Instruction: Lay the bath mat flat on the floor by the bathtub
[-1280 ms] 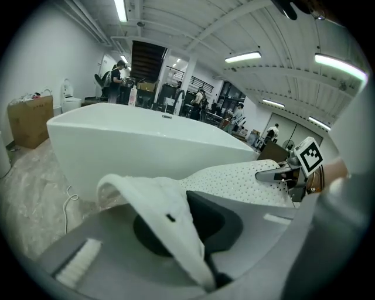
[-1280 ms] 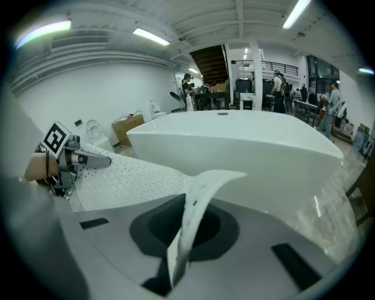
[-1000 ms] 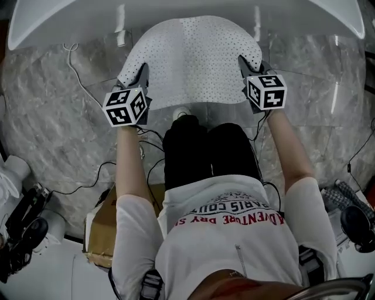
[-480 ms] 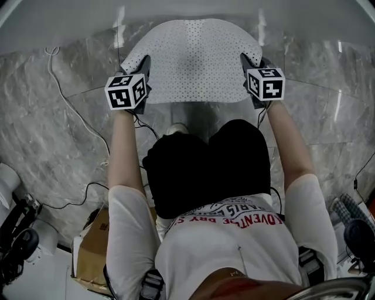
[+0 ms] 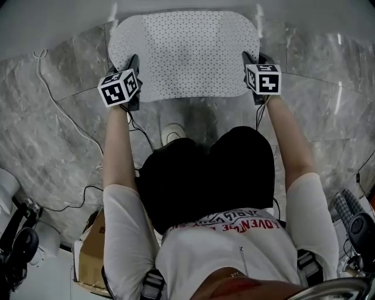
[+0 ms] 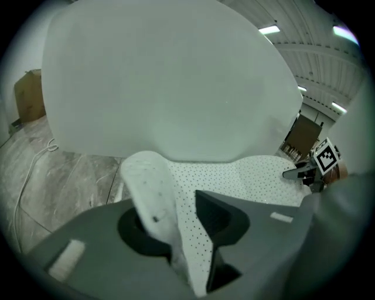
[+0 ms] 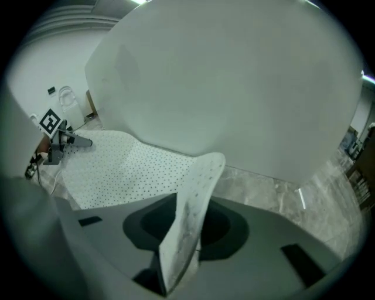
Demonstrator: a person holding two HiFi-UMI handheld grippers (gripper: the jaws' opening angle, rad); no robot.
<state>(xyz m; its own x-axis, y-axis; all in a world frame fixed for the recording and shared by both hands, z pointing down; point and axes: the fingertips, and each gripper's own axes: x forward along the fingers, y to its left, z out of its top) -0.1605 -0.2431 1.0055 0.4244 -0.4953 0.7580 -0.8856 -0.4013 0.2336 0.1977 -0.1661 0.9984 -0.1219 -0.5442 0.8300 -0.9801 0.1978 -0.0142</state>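
The white dotted bath mat (image 5: 184, 55) lies spread on the marble floor right against the white bathtub (image 5: 58, 17). My left gripper (image 5: 133, 63) is at the mat's near left corner and my right gripper (image 5: 248, 60) at its near right corner. In the left gripper view the left gripper (image 6: 181, 228) has the curled-up mat corner (image 6: 149, 187) standing between its jaws. In the right gripper view the right gripper (image 7: 184, 234) likewise has the mat's edge (image 7: 196, 199) upright between its jaws. Both pairs of jaws have just been opening, and a dark gap shows beside the mat in each.
A thin cable (image 5: 64, 123) trails over the marble floor (image 5: 328, 88) at the left. A cardboard box (image 5: 91, 258) and dark equipment (image 5: 17, 246) sit behind the person at the lower left. A shoe (image 5: 170, 133) shows just in front of the mat's near edge.
Both grippers have sunk with the mat. It hung bowed and lifted before and now lies flat along the tub. The person has crouched lower.
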